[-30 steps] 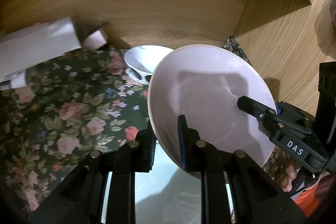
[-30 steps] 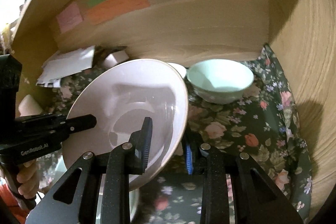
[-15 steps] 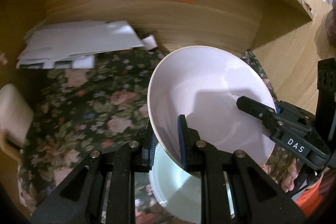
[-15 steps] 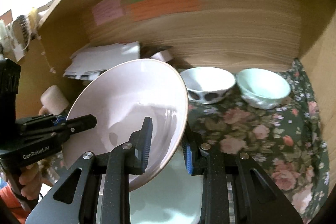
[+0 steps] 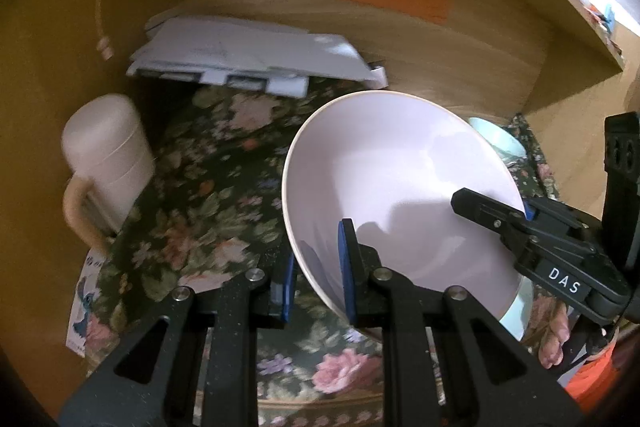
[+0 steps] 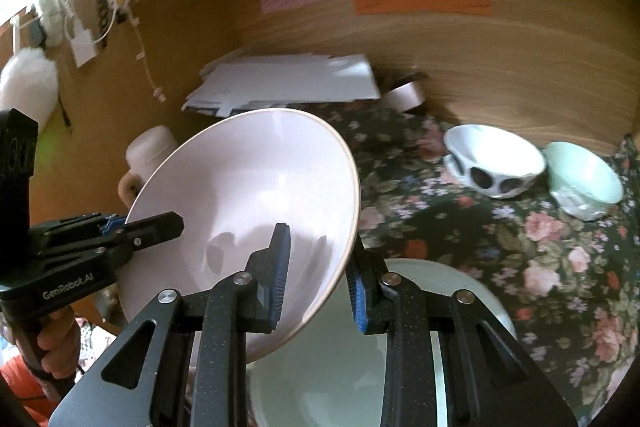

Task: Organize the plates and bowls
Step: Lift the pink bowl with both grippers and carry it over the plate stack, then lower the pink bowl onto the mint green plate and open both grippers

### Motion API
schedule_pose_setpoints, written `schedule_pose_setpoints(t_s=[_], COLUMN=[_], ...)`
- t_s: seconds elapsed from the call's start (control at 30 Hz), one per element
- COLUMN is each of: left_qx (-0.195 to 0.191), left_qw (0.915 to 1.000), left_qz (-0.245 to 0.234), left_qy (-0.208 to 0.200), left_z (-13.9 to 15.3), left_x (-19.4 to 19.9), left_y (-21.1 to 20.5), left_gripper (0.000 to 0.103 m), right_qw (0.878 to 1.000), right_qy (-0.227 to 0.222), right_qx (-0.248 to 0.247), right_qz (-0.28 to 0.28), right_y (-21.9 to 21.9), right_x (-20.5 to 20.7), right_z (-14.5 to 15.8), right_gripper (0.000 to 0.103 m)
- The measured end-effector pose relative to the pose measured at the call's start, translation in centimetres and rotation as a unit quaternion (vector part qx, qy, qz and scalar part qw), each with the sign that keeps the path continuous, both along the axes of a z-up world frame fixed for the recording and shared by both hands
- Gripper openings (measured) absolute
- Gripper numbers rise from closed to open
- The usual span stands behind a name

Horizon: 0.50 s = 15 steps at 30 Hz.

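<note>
now the white spotted bowl and small green bowl sit far off to the side, where before they were close. both my left gripper and right gripper pinch the rim of the smooth, round pink bowl, tilted above the flowery cloth and a pale green plate.

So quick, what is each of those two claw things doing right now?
Left gripper: closed on the rim of the big pink bowl.
Right gripper: closed on the same bowl's opposite rim.
</note>
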<state>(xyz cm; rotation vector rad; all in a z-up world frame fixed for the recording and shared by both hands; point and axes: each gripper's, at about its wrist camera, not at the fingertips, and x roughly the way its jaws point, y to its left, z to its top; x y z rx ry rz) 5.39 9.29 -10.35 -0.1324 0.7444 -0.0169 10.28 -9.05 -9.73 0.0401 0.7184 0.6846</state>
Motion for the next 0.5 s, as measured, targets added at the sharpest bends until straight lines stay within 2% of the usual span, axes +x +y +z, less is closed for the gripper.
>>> schedule_pose_setpoints(t_s=[0.5], left_qx=[-0.023], left_qw=[0.9981], left_qz=[0.025], left_qy=[0.051], left_z=[-5.2], left_x=[-0.2], left_y=[4.7], left_gripper=[0.019], right_qw=[0.996], right_qy=[0.046], right_qx=[-0.062], right_qz=[0.036], right_y=[5.9], right_x=[-0.4], right_z=[-3.2], right_gripper=[0.024])
